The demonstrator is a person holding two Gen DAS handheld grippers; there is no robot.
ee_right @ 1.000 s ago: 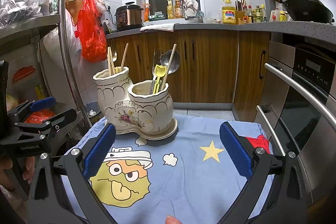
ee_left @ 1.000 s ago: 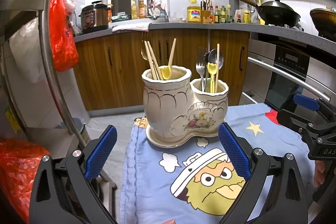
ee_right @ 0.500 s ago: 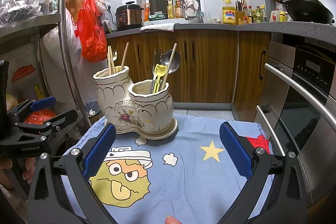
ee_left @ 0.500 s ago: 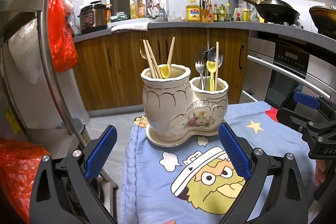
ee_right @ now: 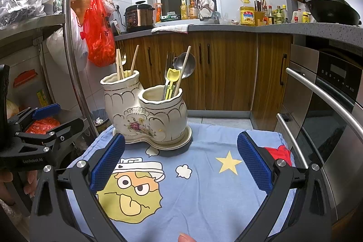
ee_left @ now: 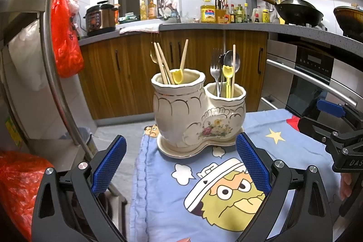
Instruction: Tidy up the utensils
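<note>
- A light-blue cartoon-print cloth [ee_right: 204,192] covers the table.
- A cream ceramic double-pot utensil holder [ee_left: 195,115] stands upright at the cloth's far end — chopsticks [ee_left: 162,62] in the taller pot, fork, spoons and one chopstick in the shorter.
- The left gripper [ee_left: 180,165] and right gripper [ee_right: 180,162] hover wide open, grasping nothing.

A blue cartoon-print cloth [ee_right: 204,192] covers the small table in the foreground. Behind it runs a grey countertop [ee_left: 226,27] over wooden cabinets [ee_right: 226,69]. A pressure cooker [ee_left: 99,17] stands at the counter's left end, a yellow oil bottle [ee_left: 207,13] near its middle, and a black wok [ee_left: 297,11] at the right. A red plastic bag [ee_left: 64,37] hangs at the left, and a built-in oven [ee_right: 329,106] sits at the right.
</note>
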